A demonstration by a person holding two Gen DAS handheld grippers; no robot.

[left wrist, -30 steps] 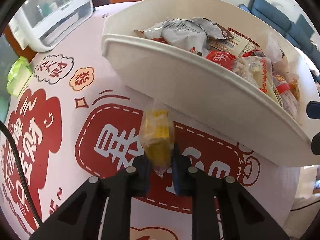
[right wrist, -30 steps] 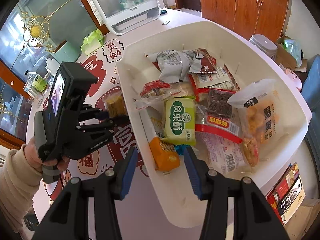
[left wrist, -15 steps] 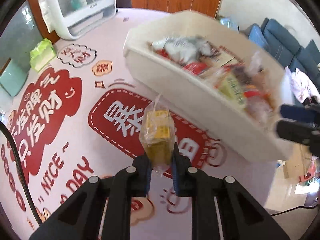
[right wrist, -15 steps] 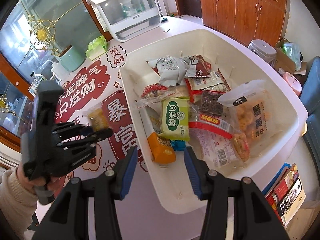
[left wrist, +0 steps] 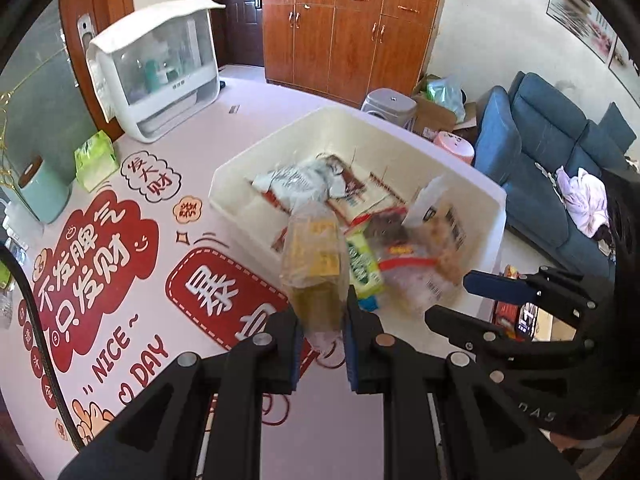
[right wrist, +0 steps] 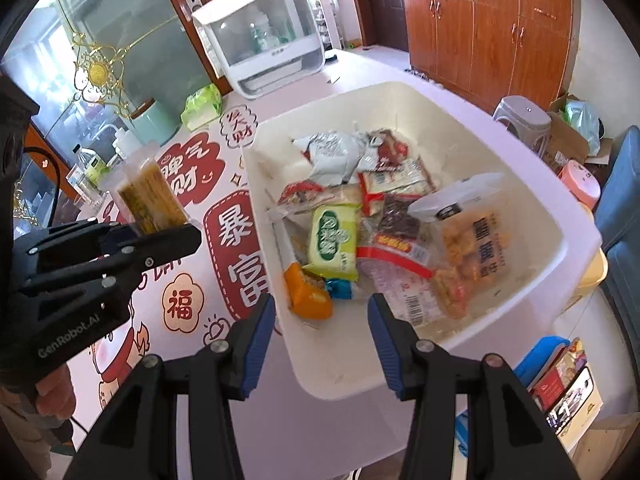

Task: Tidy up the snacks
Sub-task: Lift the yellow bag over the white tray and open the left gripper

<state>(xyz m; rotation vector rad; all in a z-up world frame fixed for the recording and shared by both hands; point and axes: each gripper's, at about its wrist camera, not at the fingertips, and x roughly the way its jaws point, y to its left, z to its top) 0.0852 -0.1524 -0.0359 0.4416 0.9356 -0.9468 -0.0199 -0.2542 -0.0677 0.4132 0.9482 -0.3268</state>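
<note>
Above the surface point(left wrist: 248, 128) beside the bin's point(left wrist: 460, 176) near-left corner: left tongs point(left wrist: 322, 346) clamped low on a crinkly yellow snack packet point(left wrist: 314, 272). Likely light, soft, slippery film; best pinched across the middle. Right tongs point(right wrist: 322, 336) half-open, empty.

One white bin point(right wrist: 420, 364) of snack packets: about ten, overlapped, so the exact number is unclear. One clear-wrapped yellow snack point(left wrist: 314, 268) outside it. Two grippers, one green tissue pack point(right wrist: 202, 106), one white cabinet point(right wrist: 266, 48).

both grippers point(right wrist: 320, 340) are black, with blue pads point(right wrist: 256, 344) and silver rivets. the left gripper point(right wrist: 160, 232) carries white "genrobot.ai" lettering.
</note>
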